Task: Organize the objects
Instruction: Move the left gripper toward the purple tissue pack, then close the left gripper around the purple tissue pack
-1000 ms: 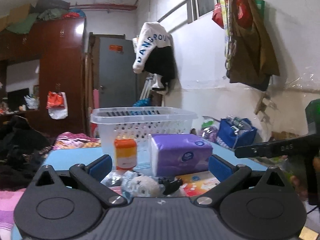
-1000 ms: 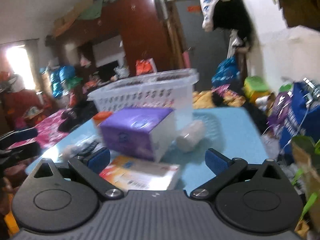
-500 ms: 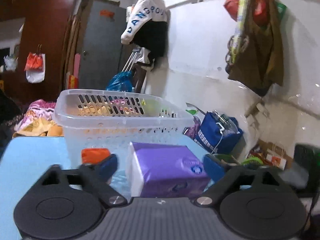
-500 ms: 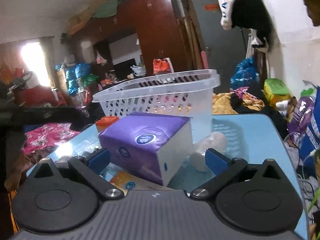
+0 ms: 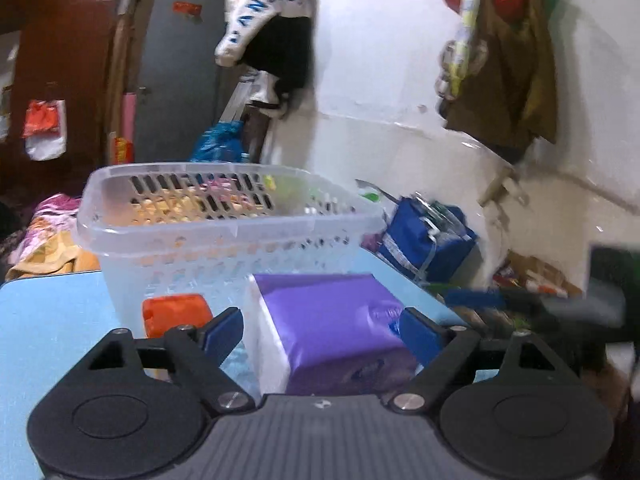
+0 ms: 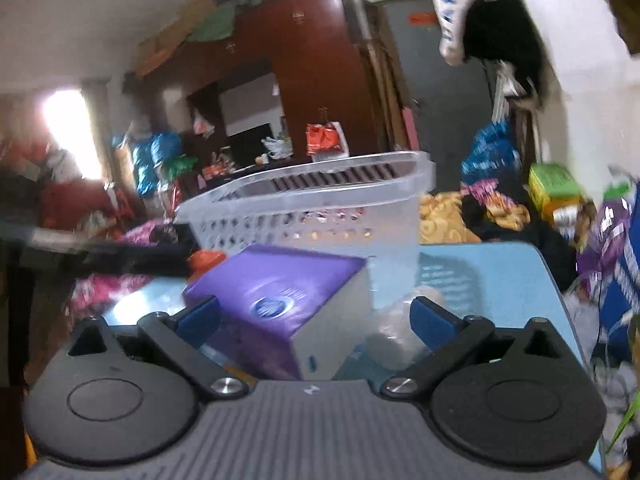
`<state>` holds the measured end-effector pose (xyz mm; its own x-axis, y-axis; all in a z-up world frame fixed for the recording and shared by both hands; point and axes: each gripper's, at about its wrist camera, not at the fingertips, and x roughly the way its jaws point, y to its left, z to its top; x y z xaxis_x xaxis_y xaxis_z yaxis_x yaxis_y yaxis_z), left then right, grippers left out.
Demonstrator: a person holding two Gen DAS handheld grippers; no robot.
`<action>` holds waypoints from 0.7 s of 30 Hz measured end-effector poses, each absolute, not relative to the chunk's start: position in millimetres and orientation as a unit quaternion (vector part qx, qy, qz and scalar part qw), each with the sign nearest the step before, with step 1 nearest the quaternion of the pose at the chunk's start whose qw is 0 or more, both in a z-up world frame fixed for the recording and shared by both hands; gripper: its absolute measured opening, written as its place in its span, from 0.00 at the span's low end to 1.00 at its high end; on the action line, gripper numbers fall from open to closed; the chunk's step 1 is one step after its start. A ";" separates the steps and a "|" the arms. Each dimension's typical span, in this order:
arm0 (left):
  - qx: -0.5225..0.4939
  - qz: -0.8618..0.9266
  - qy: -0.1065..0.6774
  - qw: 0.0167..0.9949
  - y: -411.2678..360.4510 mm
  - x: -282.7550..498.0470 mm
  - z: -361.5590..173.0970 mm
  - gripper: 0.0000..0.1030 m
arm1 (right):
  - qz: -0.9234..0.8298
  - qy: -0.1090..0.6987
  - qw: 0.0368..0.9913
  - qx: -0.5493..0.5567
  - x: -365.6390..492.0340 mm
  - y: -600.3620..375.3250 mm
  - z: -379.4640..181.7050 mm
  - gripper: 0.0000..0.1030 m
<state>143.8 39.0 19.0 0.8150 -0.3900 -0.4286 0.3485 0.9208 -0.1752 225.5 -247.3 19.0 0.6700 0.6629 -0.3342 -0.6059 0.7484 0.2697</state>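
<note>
A purple tissue pack (image 5: 332,324) lies on the light blue table (image 5: 48,320) in front of a clear plastic basket (image 5: 224,220). My left gripper (image 5: 322,330) is open, its blue pads on either side of the pack, not pressing it. An orange-capped bottle (image 5: 174,312) stands left of the pack. In the right wrist view my right gripper (image 6: 316,316) is open around the same pack (image 6: 280,296), with the basket (image 6: 316,208) behind. A clear bottle (image 6: 404,320) lies right of the pack.
The right gripper shows as a dark blurred shape (image 5: 560,308) at the right of the left wrist view. A blue bag (image 5: 428,236) sits beyond the table's right edge. Clothes hang on the white wall (image 5: 380,100). A wardrobe (image 6: 320,80) stands behind.
Both grippers have moved forward and closer to the purple pack, which now fills the gap between the fingers. The small items in front of the pack have dropped out of view.
</note>
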 end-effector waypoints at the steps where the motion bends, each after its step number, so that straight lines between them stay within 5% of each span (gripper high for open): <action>1: -0.044 -0.199 0.236 0.950 41.0 142.8 16.4 0.86 | 0.346 0.215 0.910 0.076 231.3 -248.7 21.2 1.00; 9: -0.036 -0.248 0.228 0.941 44.4 138.9 -5.1 0.86 | 0.324 0.256 0.909 0.062 266.8 -216.4 22.9 1.00; 21: -0.104 -0.230 0.223 0.942 60.4 154.7 9.2 0.86 | 0.379 0.209 0.901 0.046 224.8 -238.9 10.8 0.99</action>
